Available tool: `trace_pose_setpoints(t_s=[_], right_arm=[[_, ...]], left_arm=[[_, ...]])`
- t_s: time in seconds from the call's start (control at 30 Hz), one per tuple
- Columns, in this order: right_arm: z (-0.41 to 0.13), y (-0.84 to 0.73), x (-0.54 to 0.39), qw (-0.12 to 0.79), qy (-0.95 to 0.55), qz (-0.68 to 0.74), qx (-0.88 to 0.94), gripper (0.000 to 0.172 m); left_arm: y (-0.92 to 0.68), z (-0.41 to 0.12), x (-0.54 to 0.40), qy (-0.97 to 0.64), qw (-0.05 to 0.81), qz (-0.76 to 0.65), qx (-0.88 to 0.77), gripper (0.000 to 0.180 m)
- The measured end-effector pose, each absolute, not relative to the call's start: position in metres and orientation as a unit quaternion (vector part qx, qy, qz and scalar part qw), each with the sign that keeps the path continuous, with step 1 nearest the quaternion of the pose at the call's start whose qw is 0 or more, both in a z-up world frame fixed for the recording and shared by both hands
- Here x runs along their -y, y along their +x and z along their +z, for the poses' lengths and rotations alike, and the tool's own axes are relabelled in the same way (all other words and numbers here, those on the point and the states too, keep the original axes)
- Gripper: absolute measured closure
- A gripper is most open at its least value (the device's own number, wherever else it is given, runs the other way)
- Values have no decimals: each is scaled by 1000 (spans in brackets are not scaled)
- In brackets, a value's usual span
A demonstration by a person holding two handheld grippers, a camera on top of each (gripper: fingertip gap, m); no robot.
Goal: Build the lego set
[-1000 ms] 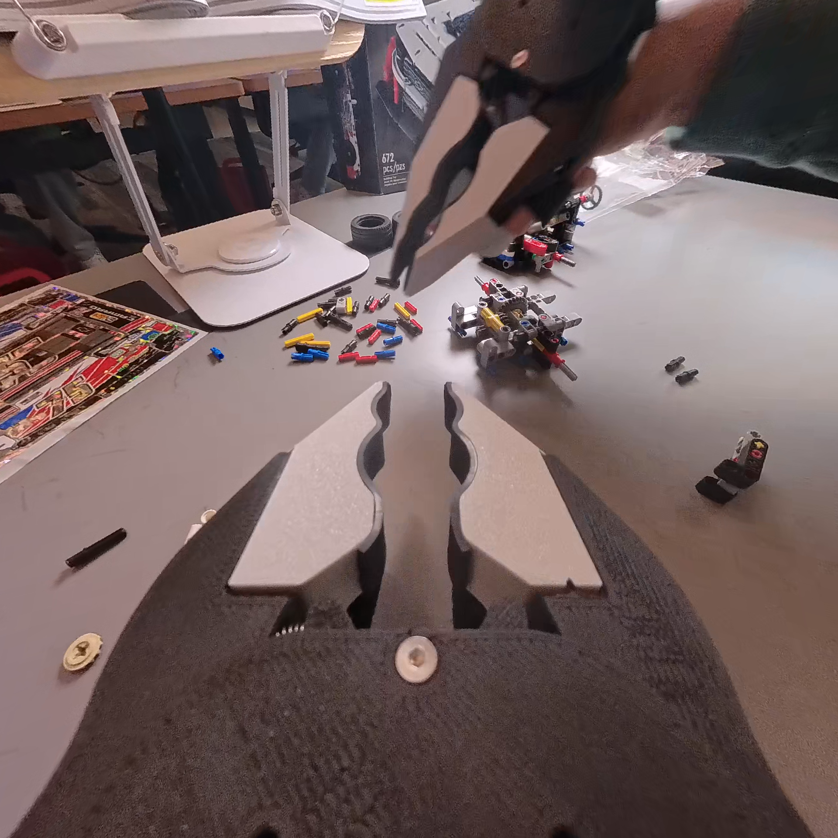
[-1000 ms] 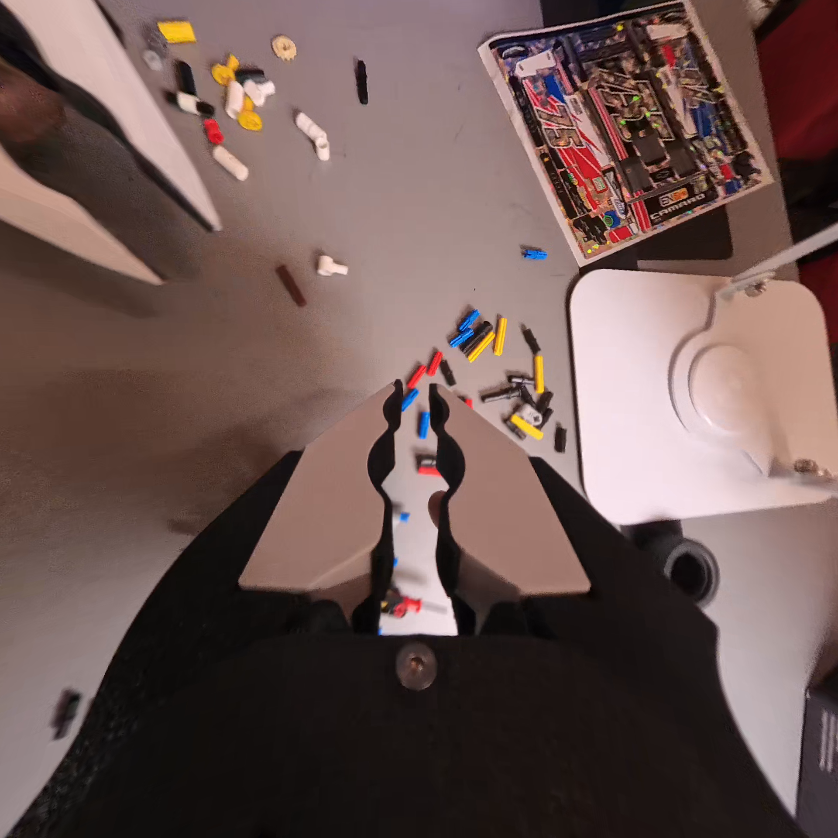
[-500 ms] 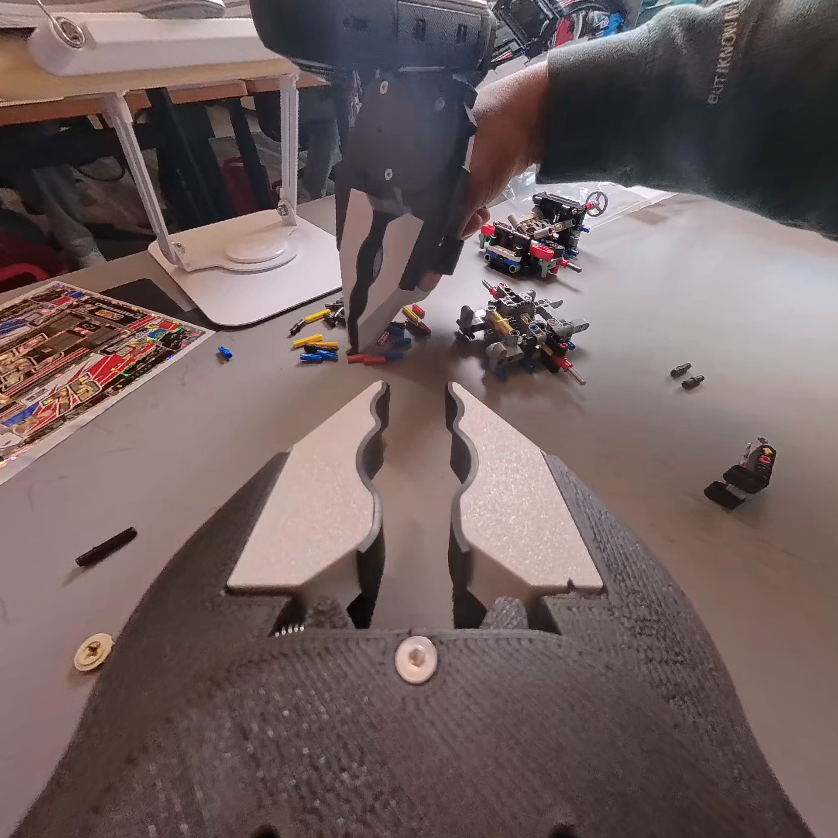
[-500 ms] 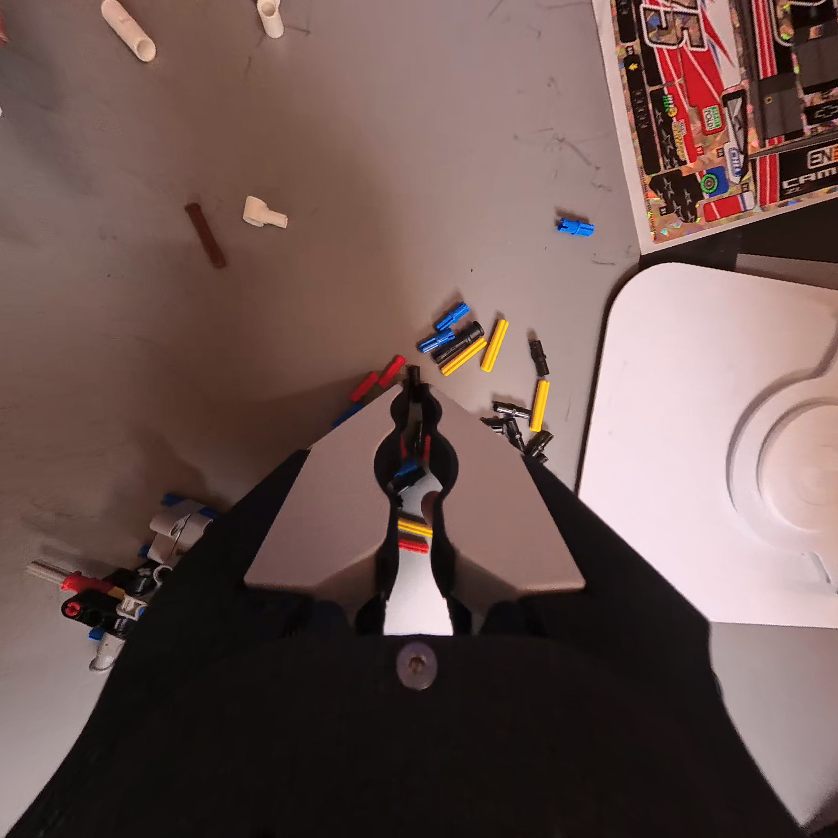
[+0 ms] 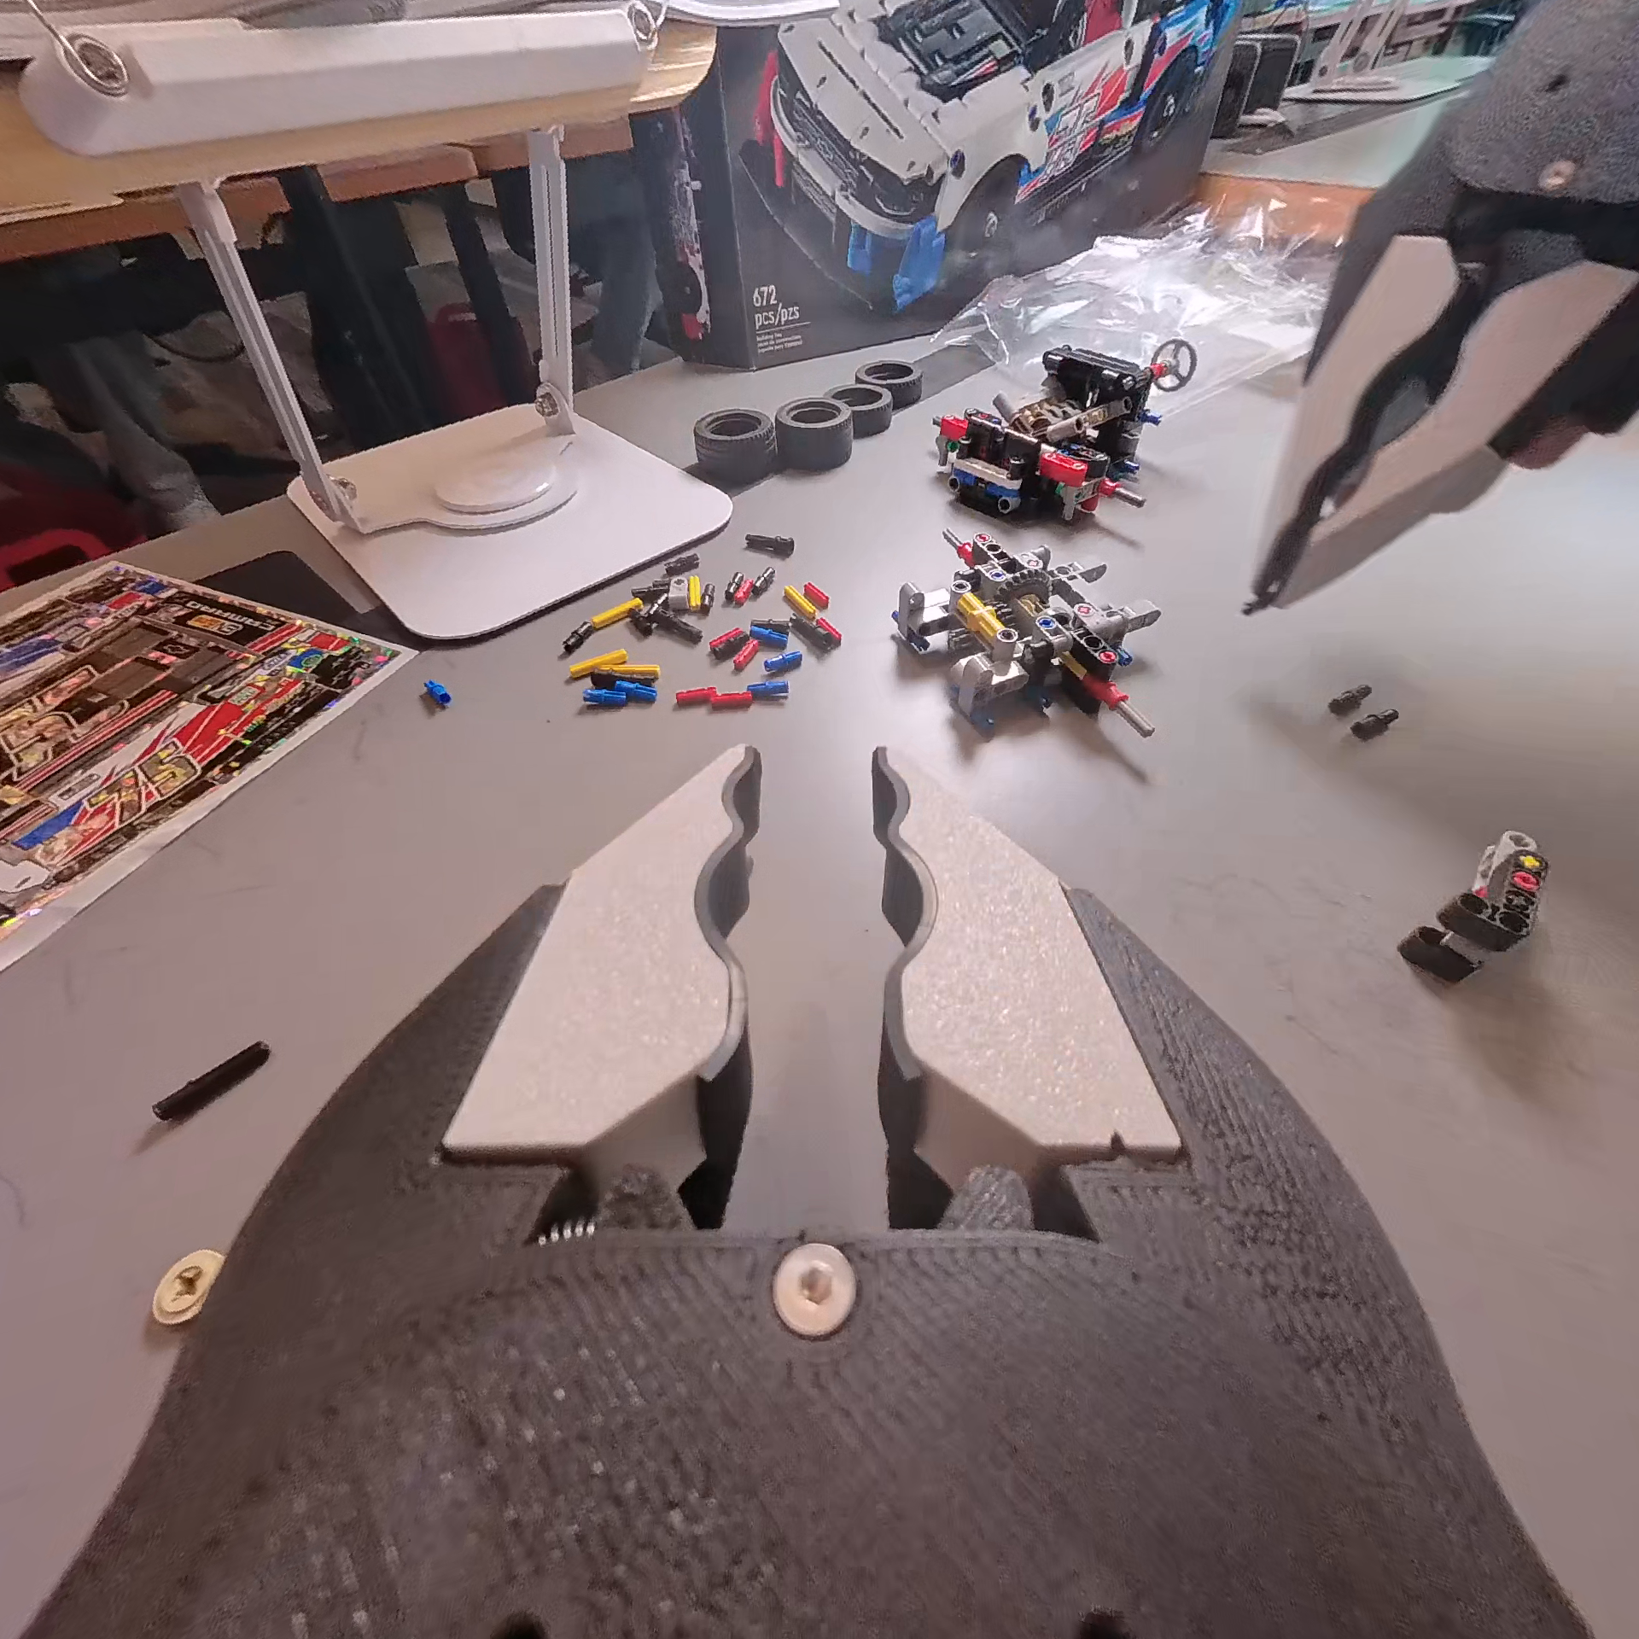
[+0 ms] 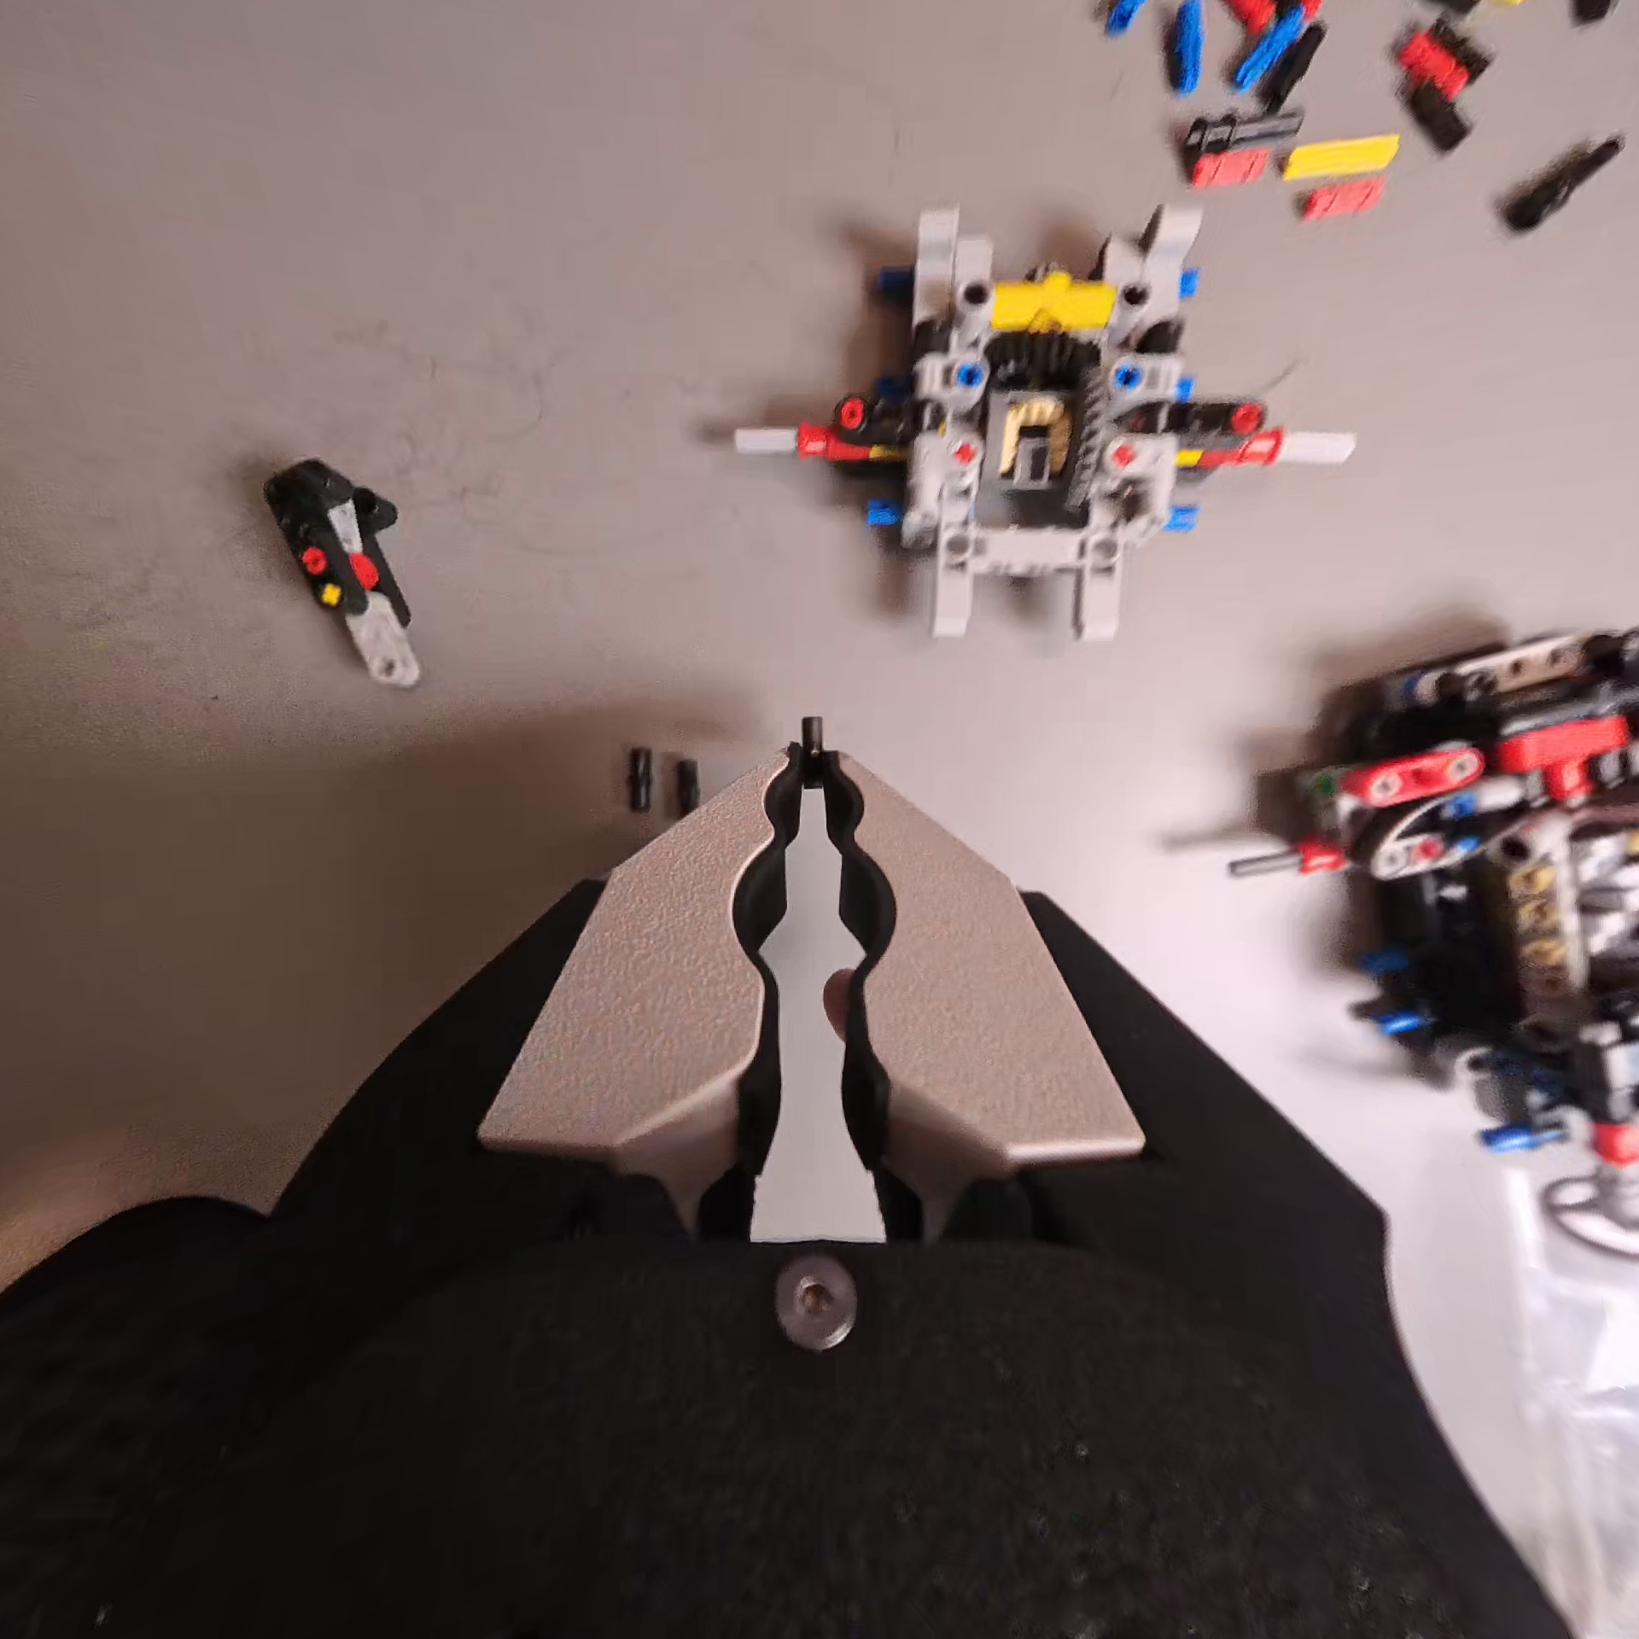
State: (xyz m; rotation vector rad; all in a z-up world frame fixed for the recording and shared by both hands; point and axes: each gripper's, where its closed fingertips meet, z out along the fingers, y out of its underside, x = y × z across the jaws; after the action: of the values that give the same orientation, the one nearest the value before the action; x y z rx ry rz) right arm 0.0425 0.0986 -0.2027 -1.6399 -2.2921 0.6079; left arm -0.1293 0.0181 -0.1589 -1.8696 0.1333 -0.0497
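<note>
Right wrist view: right gripper is pinching a tiny black pin by its end above the tabletop, stiff, light, probably slippery, while left gripper sits spread, holding nothing

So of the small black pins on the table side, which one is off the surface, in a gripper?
The black pin pinched at the right gripper tips, sticking out past them. The two other black pins lie loose on the table just left of it.
</note>
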Motion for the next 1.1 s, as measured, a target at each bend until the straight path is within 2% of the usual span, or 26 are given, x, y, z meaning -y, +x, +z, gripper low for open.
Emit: trace_pose_setpoints(t_s=[0.57,0.87,1.1], right_arm=[[-221,63,-83,154,-576,213,774,164],[-140,-55,-92,290,-495,259,777,163],[-189,-146,-133,238,-486,228,809,165]], left_arm=[[-123,-164,-15,-810,583,-7,-65,157],[-120,-164,-18,-810,582,-14,-70,157],[-123,-164,-15,-809,584,-15,-63,157]])
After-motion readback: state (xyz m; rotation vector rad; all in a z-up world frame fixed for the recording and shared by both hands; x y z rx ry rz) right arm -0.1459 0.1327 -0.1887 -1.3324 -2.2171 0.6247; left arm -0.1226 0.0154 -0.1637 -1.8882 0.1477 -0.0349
